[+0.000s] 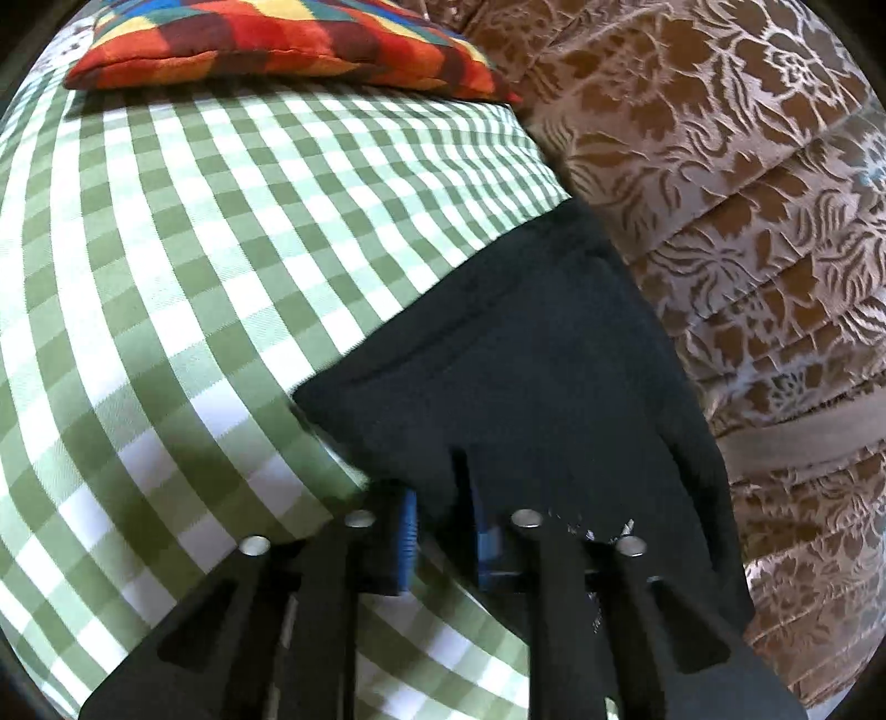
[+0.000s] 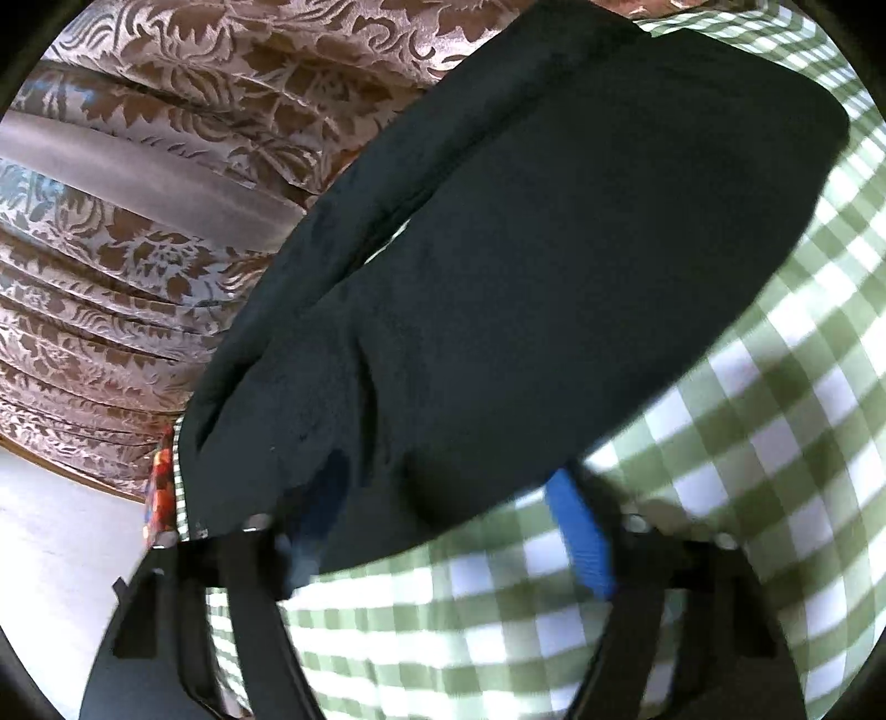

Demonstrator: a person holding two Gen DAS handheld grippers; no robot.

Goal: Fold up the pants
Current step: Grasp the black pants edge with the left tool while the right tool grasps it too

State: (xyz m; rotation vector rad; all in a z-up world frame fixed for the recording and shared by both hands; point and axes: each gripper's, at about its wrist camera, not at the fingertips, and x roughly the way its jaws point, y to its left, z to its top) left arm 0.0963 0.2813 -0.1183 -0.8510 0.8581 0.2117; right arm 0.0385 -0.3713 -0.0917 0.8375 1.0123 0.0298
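Dark pants lying on a checked cloth, both tools at the near edge.

The pants point(image 1: 526, 354) lie flat on the green-checked cloth point(image 1: 194, 249), their far side running along a brown flowered sofa point(image 1: 747, 194); they look already doubled over into a broad slab, though the dark fabric hides the layers, so I would not swear to it. The left tool point(image 1: 440, 531) has its blue pads drawn close, pinching the near hem. The right tool point(image 2: 443, 531) is spread about the other end of that edge, pads not pressing, cloth between them. At least one more fold seems left. A bright patchwork cushion point(image 1: 277, 50) sits beyond.
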